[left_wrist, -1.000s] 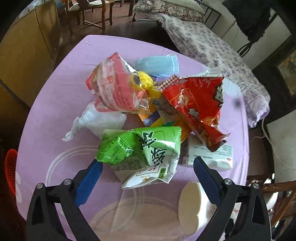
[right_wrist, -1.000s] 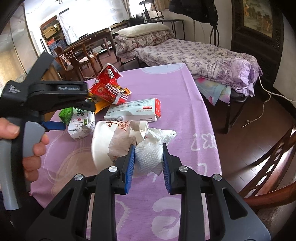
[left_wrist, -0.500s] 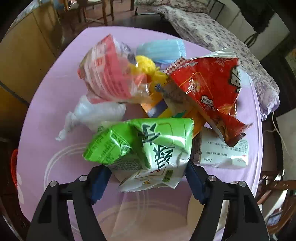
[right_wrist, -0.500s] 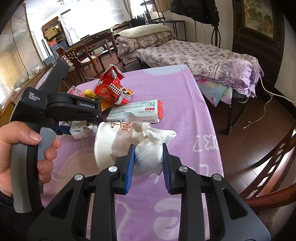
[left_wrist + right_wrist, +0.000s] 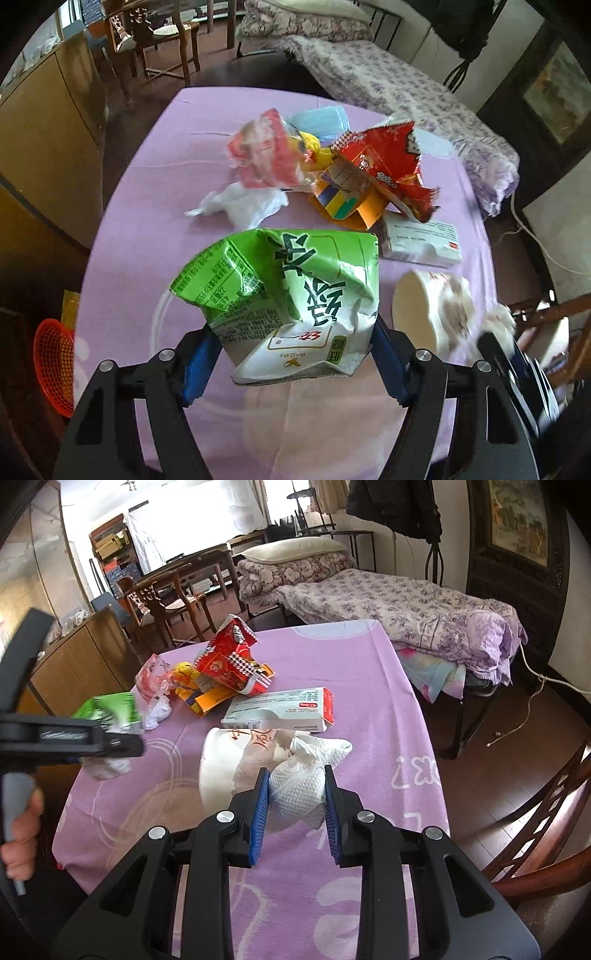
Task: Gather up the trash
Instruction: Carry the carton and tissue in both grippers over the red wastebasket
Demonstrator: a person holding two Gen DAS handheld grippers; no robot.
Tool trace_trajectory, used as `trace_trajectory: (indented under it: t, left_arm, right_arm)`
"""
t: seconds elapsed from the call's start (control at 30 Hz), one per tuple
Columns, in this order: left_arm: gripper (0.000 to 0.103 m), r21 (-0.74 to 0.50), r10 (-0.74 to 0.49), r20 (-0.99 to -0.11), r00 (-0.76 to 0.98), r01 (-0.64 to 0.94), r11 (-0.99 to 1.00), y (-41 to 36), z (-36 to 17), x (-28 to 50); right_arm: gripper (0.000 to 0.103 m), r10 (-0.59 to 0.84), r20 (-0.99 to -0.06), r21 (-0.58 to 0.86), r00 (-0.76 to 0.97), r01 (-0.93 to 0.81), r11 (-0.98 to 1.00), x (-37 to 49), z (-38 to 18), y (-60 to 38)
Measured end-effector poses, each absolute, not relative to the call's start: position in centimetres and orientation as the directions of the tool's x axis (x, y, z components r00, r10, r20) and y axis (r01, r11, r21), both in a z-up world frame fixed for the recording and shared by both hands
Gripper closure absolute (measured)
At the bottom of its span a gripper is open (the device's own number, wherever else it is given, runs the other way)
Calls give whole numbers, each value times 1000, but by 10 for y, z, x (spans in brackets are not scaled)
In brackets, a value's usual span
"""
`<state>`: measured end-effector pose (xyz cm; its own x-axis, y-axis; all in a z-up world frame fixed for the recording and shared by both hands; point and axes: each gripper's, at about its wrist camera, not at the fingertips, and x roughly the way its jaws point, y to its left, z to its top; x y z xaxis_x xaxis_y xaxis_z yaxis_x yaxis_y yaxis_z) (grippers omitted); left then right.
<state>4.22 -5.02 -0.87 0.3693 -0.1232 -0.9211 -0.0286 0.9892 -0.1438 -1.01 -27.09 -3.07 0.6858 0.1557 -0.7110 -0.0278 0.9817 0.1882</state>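
— What's the left gripper [image 5: 291,354] got?
— Its jaws closed in about a half-second ago and now stand fairly wide, clamped on the crumpled green-and-white carton [image 5: 291,291], low in the middle of the left wrist frame, lifted clear of the purple desk [image 5: 147,229].
— And the right gripper [image 5: 297,806]?
— Jaws close together, pinching a wad of white paper towel [image 5: 301,775] just in front of a white paper cup [image 5: 218,760] lying on its side at the centre of the right wrist frame.
— What else is lying about?
— Above the carton in the left wrist frame: a white tissue [image 5: 243,205], a pink wrapper [image 5: 266,155], a red snack bag [image 5: 384,162] over an orange box [image 5: 351,206], a blue face mask [image 5: 321,120] behind. A white medicine box [image 5: 421,242] sits to the right. A red basket [image 5: 51,365] shows at lower left, off the desk.
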Motion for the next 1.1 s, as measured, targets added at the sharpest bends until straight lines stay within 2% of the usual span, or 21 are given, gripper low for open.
trace_trajectory:
  t: [0.4, 0.73, 1.1]
  left_arm:
    - [29, -139, -111, -863, 492, -22, 990, 7, 35, -9]
    - [29, -103, -47, -834, 550, -71, 992, 63, 36, -37]
    - [29, -93, 56, -834, 549, -241, 966, 162, 19, -74]
  right_arm:
    - [74, 157, -675, 120, 721, -102, 987, -34, -14, -231]
    - [74, 293, -683, 145, 669, -268, 952, -54, 8, -169]
    - [73, 450, -714, 158, 537, -503, 850, -56, 19, -61]
